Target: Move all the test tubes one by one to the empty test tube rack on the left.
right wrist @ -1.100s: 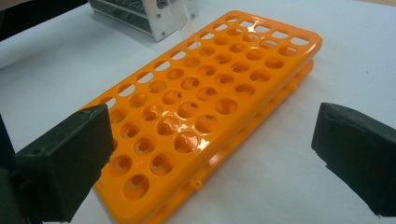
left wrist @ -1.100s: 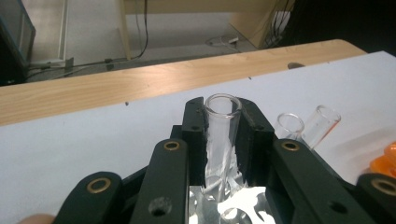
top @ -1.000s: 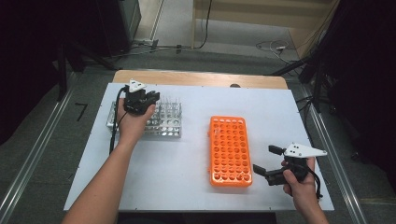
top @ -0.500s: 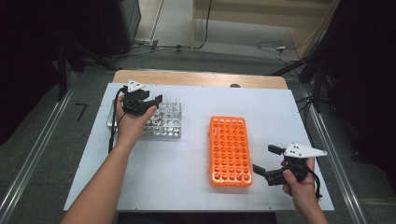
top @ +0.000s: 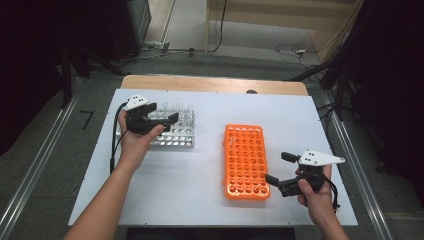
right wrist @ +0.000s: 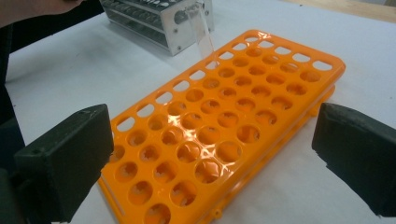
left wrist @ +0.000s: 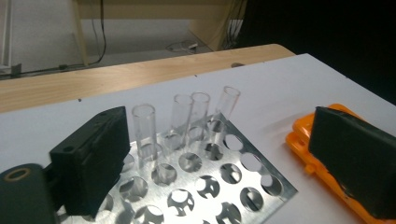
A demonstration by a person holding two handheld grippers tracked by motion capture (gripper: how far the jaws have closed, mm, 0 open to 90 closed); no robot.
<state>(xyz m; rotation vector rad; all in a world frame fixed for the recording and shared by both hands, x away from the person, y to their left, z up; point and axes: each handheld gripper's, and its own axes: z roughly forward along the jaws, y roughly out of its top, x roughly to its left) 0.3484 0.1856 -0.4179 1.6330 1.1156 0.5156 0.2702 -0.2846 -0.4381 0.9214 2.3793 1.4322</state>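
A metal tube rack (top: 181, 136) stands at the table's left, with several clear glass tubes (left wrist: 144, 126) upright in its far rows. My left gripper (top: 162, 122) hovers over the rack's near side, open and holding nothing. In the left gripper view the jaws stand wide apart above the rack's empty holes (left wrist: 210, 186). An orange tube rack (top: 245, 160) lies mid-table, and one clear tube (right wrist: 201, 30) stands tilted in its far corner. My right gripper (top: 279, 168) is open and empty beside the orange rack's near right corner (right wrist: 215, 135).
The white table top (top: 175, 190) sits on a wooden bench whose far edge (top: 210, 84) shows behind it. Cables lie on the floor (top: 295, 50) beyond. Metal rails (top: 35, 170) run along both sides of the table.
My left gripper has shifted a little toward the person over the metal rack. The right gripper has stayed where it was.
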